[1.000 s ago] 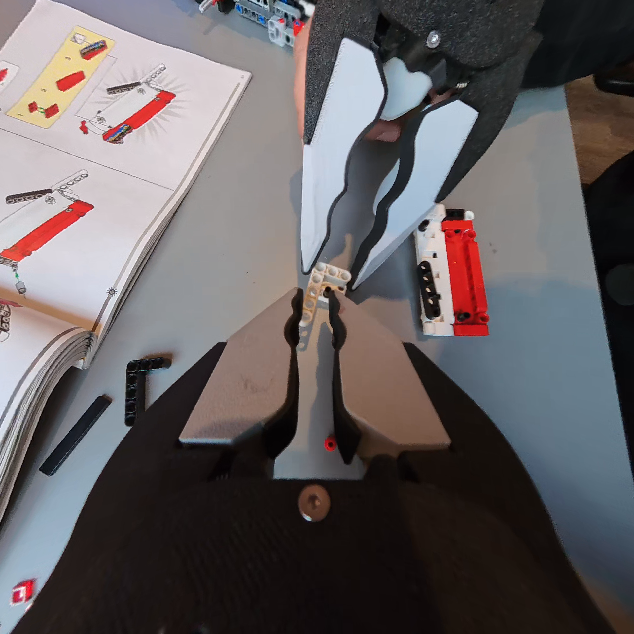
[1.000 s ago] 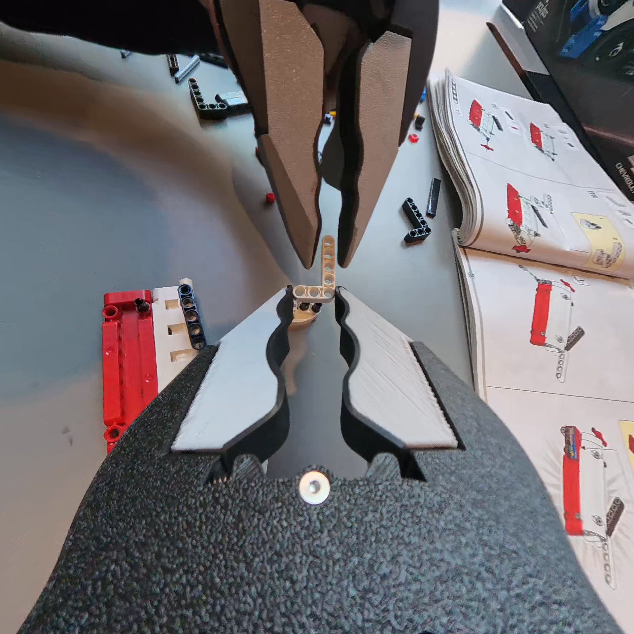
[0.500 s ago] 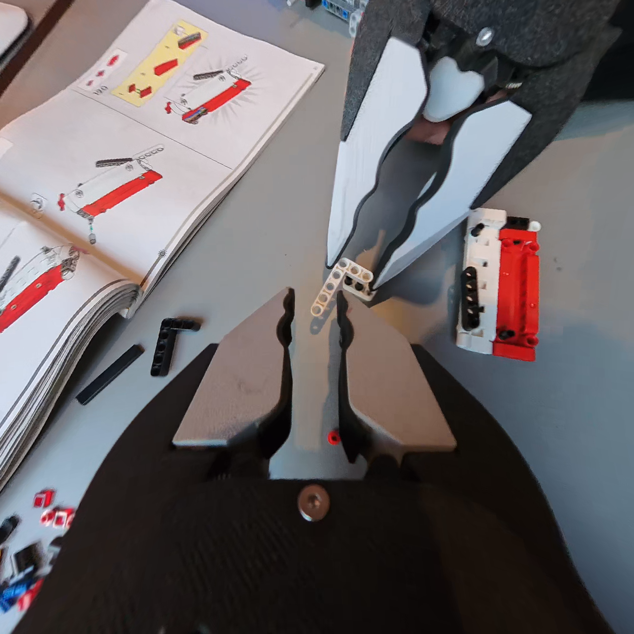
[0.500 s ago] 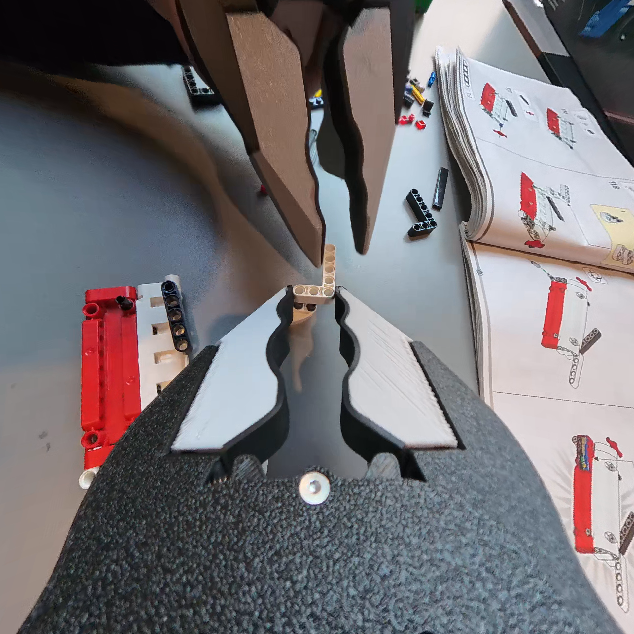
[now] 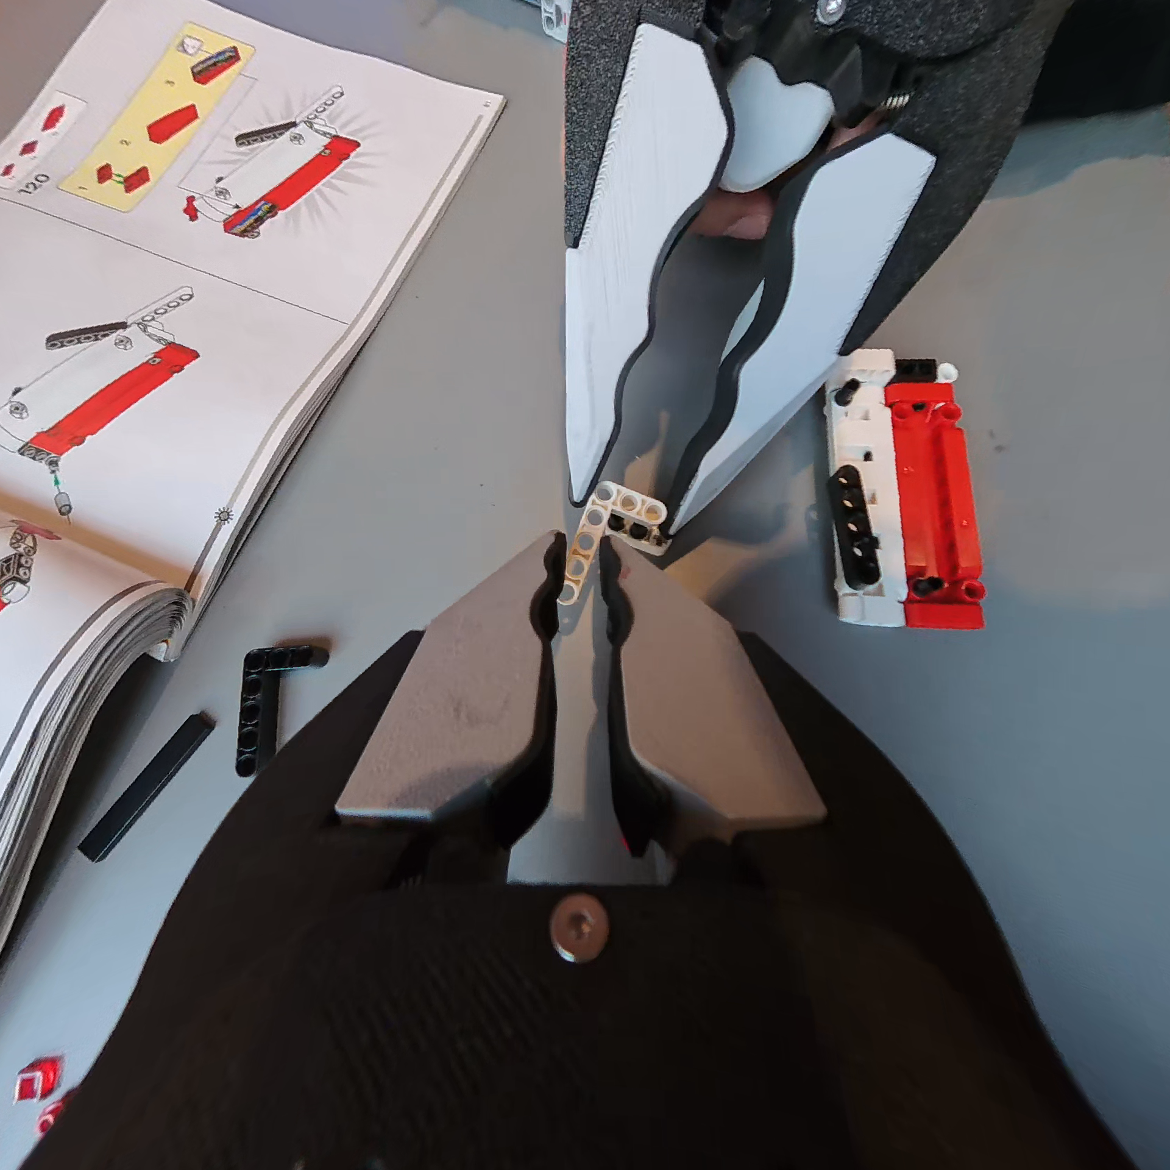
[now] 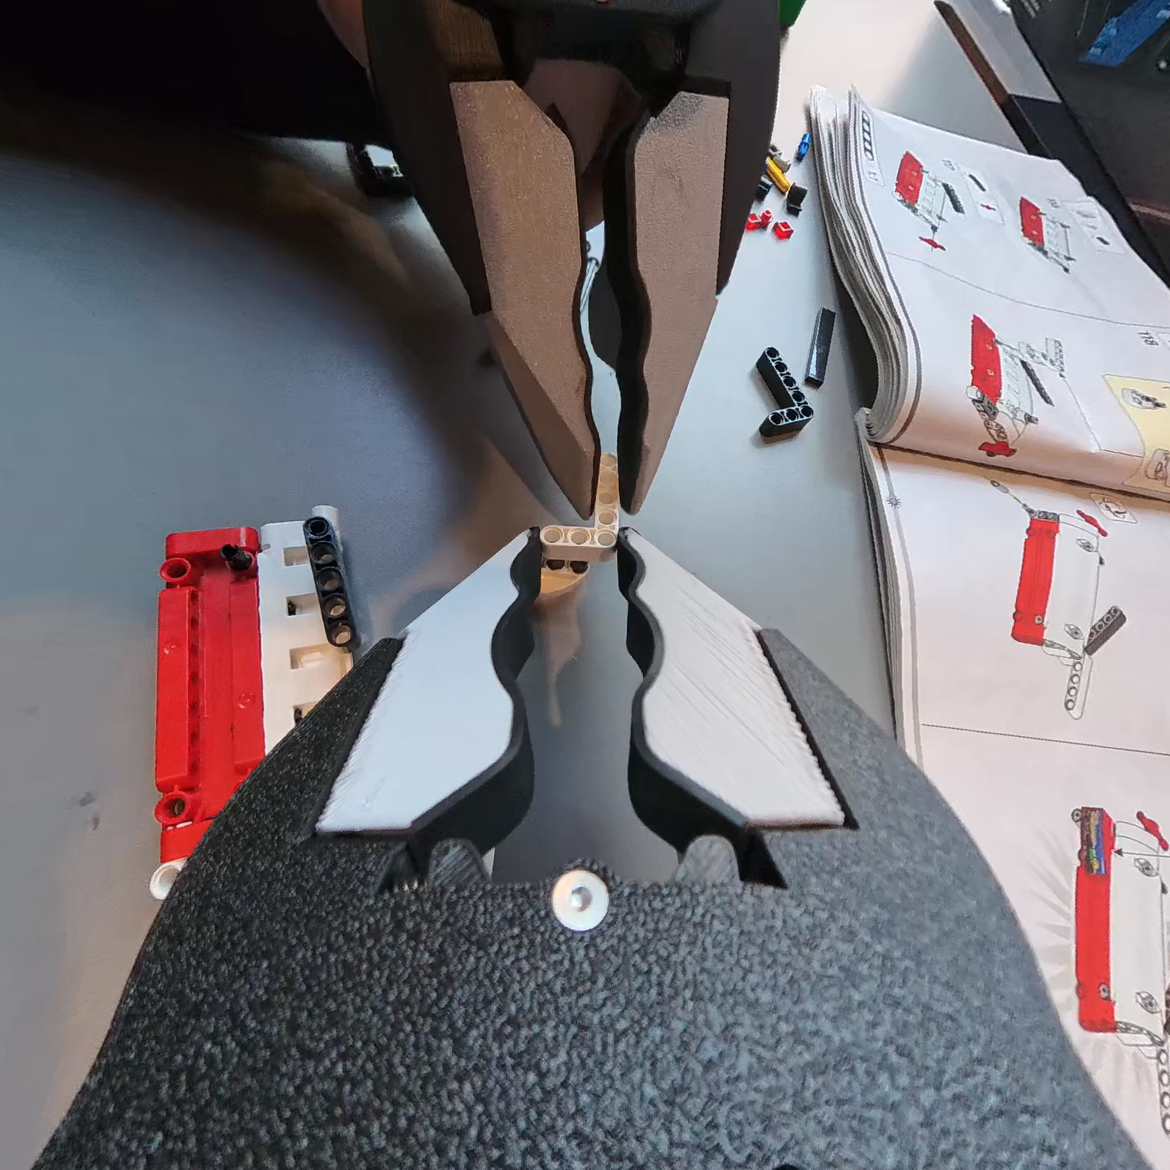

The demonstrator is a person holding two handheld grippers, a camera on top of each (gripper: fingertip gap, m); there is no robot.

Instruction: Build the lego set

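Observation:
A white L-shaped beam (image 5: 627,503) with black pins in its short arm is held just above the grey table between both grippers. My left gripper (image 5: 580,547) is shut on its long arm; in the right wrist view it (image 6: 608,506) comes in from above. My right gripper (image 6: 577,538) is shut on the short arm of the beam (image 6: 576,537); in the left wrist view it (image 5: 623,516) comes in from the top. A red and white panel assembly (image 5: 918,494) with a black beam on it lies flat beside them, and also shows in the right wrist view (image 6: 209,665).
An open instruction booklet (image 5: 158,316) (image 6: 1013,443) lies on the table on my left gripper's left. A black L-shaped beam (image 5: 259,703) (image 6: 785,392) and a black flat bar (image 5: 145,785) (image 6: 821,347) lie by its edge. Small red pieces (image 5: 38,1076) (image 6: 766,221) lie farther off. From either gripper's tips it is about 15 cm to the black flat bar (image 5: 145,785). It is also in sight in the right wrist view (image 6: 822,343).
Half a second ago my left gripper stood open and back from the white beam; it has moved in and shut on the long arm. My right gripper kept hold of the short arm.

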